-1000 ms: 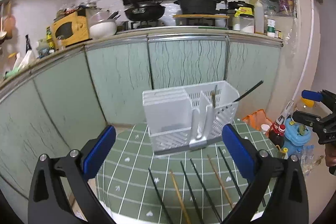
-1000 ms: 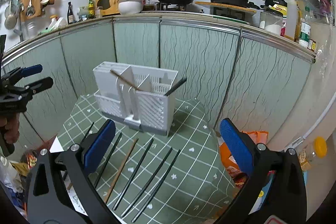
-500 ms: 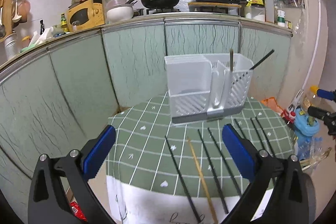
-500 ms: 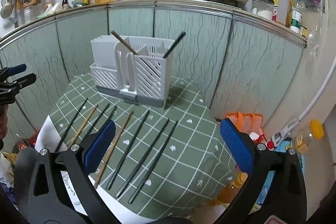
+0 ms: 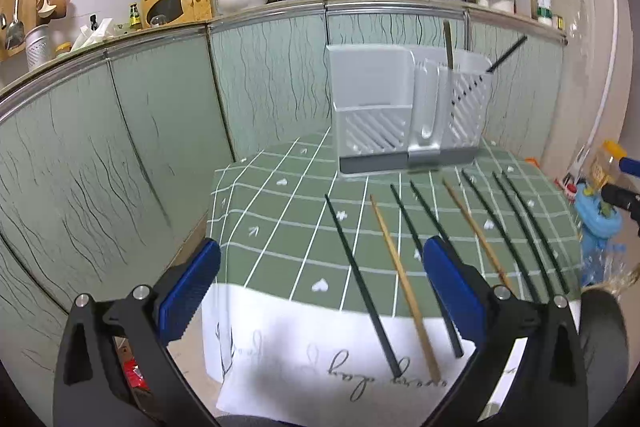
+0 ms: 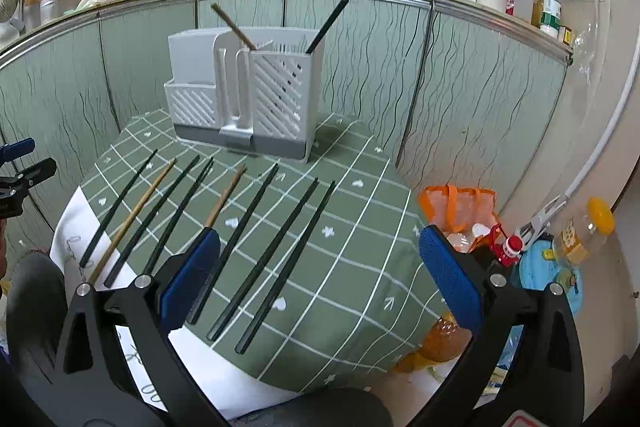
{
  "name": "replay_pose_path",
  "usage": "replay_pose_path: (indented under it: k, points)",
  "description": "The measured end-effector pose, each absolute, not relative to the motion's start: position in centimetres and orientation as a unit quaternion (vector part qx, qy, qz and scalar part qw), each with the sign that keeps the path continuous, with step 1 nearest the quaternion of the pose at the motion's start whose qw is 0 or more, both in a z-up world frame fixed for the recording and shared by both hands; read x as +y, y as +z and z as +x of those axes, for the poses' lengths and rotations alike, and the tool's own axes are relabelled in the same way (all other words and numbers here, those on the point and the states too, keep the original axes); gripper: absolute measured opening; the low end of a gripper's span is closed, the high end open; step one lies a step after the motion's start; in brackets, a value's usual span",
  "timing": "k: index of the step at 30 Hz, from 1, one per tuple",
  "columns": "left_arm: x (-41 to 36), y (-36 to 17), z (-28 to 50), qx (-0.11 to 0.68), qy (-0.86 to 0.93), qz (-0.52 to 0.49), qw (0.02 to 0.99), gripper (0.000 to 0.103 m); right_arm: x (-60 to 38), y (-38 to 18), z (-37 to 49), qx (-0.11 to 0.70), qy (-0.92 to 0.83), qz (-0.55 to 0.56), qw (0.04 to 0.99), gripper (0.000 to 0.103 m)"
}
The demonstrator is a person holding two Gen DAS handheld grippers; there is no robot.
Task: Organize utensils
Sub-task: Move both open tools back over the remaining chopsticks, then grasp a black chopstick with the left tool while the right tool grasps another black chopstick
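A white slotted utensil holder (image 5: 408, 107) (image 6: 244, 95) stands at the back of a small table with a green checked cloth (image 5: 280, 219). A wooden chopstick (image 6: 234, 27) and a black chopstick (image 6: 326, 27) lean inside it. Several black chopsticks (image 5: 360, 279) and two wooden chopsticks (image 5: 404, 283) lie side by side on the cloth in front of the holder. My left gripper (image 5: 320, 259) hovers open over the table's near left edge, holding nothing. My right gripper (image 6: 322, 243) is open and empty above the rightmost black chopsticks (image 6: 280, 267).
Green cabinet doors (image 5: 160, 131) wrap close behind the table, under a counter with pans and a microwave. On the floor to the right sit an orange bag (image 6: 460, 203), bottles (image 6: 596, 227) and a blue container (image 5: 596, 223). A person's dark-clad knee (image 6: 32, 291) is at the near left.
Both grippers have drawn back from the holder towards the table's near edge, so the row of loose chopsticks now fills more of each view. Both stayed open and empty.
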State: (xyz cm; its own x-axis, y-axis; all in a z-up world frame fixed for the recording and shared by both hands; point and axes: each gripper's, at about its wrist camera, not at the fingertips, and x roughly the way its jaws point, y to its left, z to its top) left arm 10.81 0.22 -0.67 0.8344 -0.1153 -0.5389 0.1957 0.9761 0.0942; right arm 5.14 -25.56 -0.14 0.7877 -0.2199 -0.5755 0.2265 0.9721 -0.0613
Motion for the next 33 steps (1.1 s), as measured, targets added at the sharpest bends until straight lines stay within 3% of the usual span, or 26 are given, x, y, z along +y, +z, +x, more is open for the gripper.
replay_pose_path:
  k: [15,16,18,25,27,33]
  points:
    - [-0.6,-5.9,9.0,0.303,-0.087,0.072,0.946,0.099,-25.7,-3.3,4.1,0.316,-0.12,0.034,0.94,0.096]
    - [-0.7,-6.2,9.0,0.304,-0.087,0.073,0.946,0.096,-25.8,-3.3,4.1,0.317,-0.12,0.036,0.94,0.096]
    - [-0.9,-7.0,9.1,0.315,-0.087,0.074,0.942,0.081,-25.8,-3.6,4.0,0.317,-0.121,0.039,0.94,0.096]
    - [-1.4,-8.6,9.6,0.346,-0.096,0.07,0.931,0.055,-25.8,-4.6,3.8,0.323,-0.124,0.043,0.937,0.096]
    - [-1.7,-8.9,9.8,0.354,-0.097,0.074,0.927,0.044,-25.7,-4.8,3.8,0.323,-0.122,0.043,0.938,0.096]
    - [-2.7,-9.6,10.3,0.37,-0.103,0.084,0.92,0.037,-25.4,-5.4,3.9,0.327,-0.119,0.044,0.936,0.096]
